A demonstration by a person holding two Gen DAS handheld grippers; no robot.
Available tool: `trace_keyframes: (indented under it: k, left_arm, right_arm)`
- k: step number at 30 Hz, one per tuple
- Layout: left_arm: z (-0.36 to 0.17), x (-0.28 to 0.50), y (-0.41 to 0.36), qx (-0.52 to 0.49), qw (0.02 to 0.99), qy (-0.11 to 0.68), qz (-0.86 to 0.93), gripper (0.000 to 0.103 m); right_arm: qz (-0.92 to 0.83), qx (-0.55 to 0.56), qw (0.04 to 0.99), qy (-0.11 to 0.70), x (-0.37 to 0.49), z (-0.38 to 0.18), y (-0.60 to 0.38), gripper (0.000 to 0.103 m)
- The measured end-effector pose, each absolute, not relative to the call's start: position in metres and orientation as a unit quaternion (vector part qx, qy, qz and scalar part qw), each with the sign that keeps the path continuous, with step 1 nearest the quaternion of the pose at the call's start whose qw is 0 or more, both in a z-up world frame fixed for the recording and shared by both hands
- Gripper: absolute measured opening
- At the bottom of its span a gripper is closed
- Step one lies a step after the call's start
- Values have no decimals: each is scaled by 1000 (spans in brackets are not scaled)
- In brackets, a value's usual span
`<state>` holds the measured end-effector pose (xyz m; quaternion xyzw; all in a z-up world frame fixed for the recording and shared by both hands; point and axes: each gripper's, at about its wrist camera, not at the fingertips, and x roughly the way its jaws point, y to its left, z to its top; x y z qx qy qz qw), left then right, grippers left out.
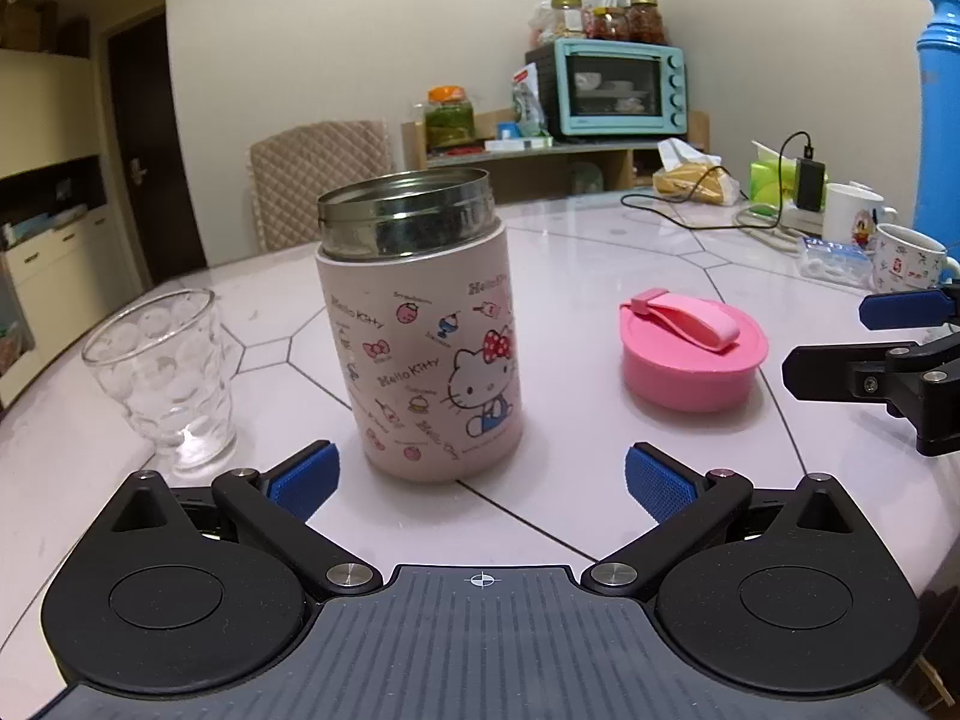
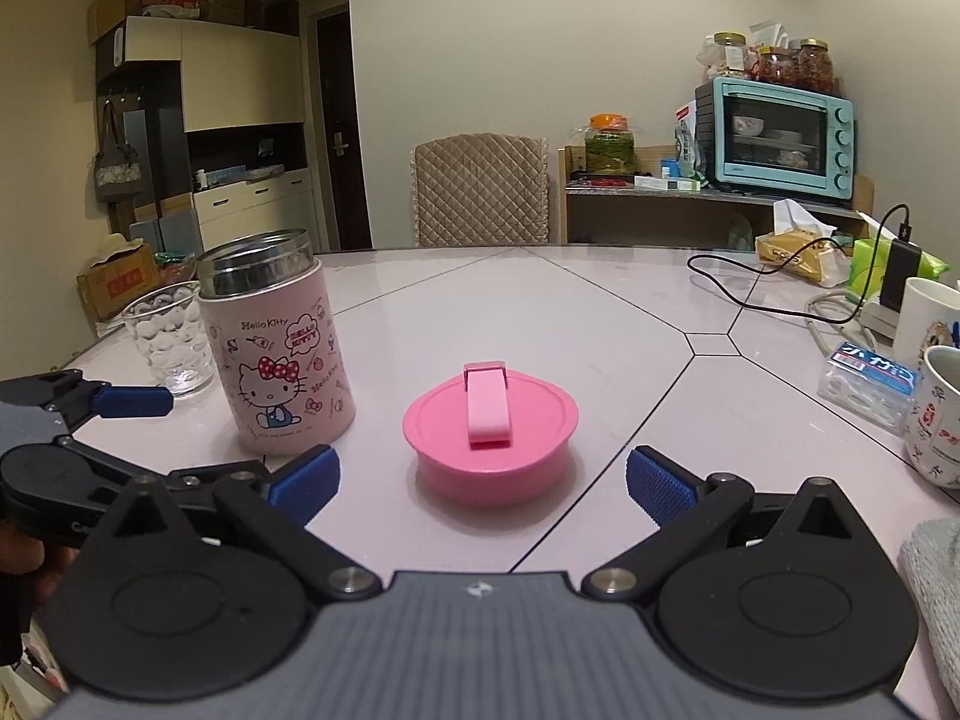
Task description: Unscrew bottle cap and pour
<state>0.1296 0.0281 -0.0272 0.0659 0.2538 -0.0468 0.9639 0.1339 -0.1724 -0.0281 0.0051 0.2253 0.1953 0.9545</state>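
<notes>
A pink Hello Kitty bottle (image 1: 429,354) stands upright on the table with its steel mouth uncovered; it also shows in the right wrist view (image 2: 279,354). Its pink cap (image 1: 693,357) with a strap lies on the table to the right, apart from the bottle, and shows in the right wrist view (image 2: 492,438). A clear glass (image 1: 162,372) stands left of the bottle, also seen in the right wrist view (image 2: 168,339). My left gripper (image 1: 480,480) is open and empty just before the bottle. My right gripper (image 2: 480,480) is open and empty just before the cap.
The white tiled table (image 1: 600,276) carries mugs (image 2: 939,414), a small blue-labelled box (image 2: 870,384), a charger with black cable (image 2: 897,273) and tissue packs at the right. A blue flask (image 1: 939,120) stands far right. A quilted chair (image 2: 480,189) stands behind the table.
</notes>
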Motion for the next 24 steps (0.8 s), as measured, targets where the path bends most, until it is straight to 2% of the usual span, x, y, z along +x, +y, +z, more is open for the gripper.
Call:
trace_keyframes:
  k: [24]
  left_arm:
    - [-11, 83, 10, 70, 970, 229, -34, 103]
  right_arm:
    - [194, 19, 959, 207, 89, -18, -189, 103]
